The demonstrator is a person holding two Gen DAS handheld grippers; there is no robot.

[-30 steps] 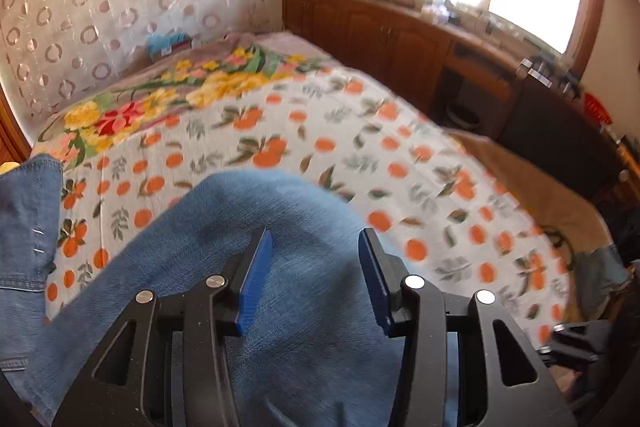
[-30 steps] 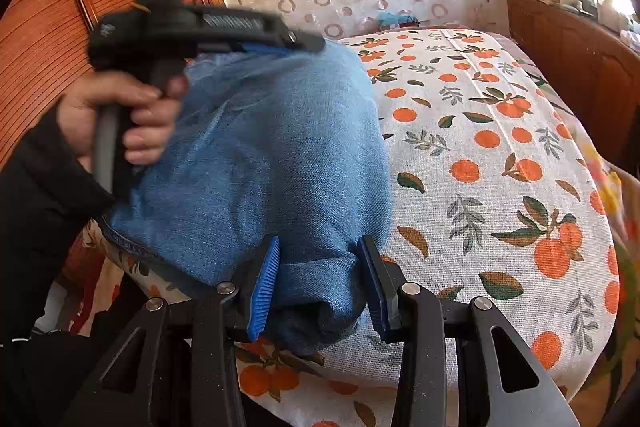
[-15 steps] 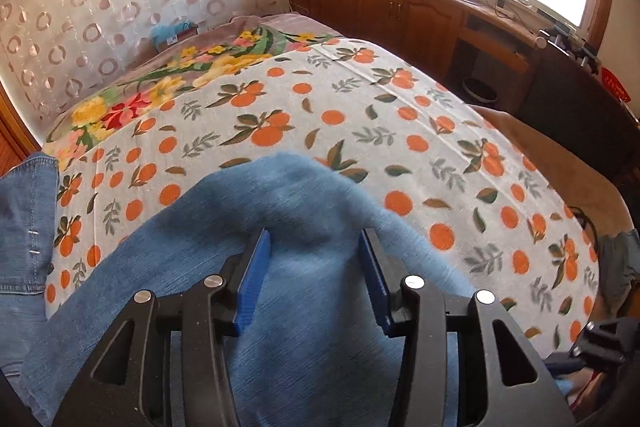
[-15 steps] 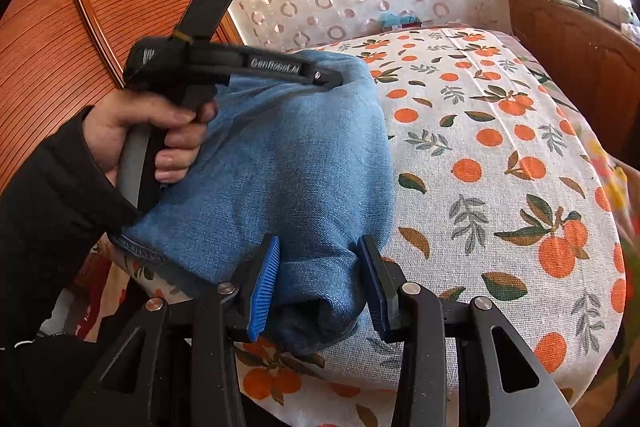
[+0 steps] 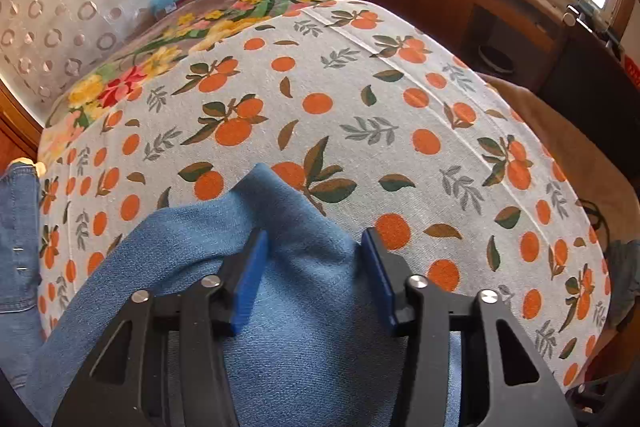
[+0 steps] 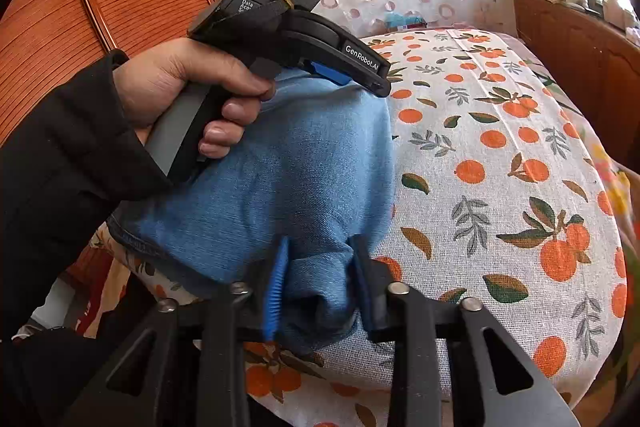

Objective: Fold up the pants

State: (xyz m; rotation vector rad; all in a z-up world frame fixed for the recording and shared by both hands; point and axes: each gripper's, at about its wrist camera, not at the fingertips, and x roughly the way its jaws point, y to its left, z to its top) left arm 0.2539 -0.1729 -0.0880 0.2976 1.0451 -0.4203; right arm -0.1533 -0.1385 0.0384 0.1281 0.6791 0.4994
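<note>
The light blue denim pants (image 6: pixel 280 179) lie bunched on the orange-print bedspread (image 5: pixel 400 115), a fold pinched between the left gripper (image 5: pixel 312 277) fingers, another between the right gripper (image 6: pixel 316 287) fingers. Best keep both grips firm and carry the edge evenly, avoiding twist.

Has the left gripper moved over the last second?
Yes. The left gripper, with the jeans, has come down toward the orange-print sheet; the window has slid up the left wrist view.

Pants (image 5: pixel 304 327) cropped at bottom edge
</note>
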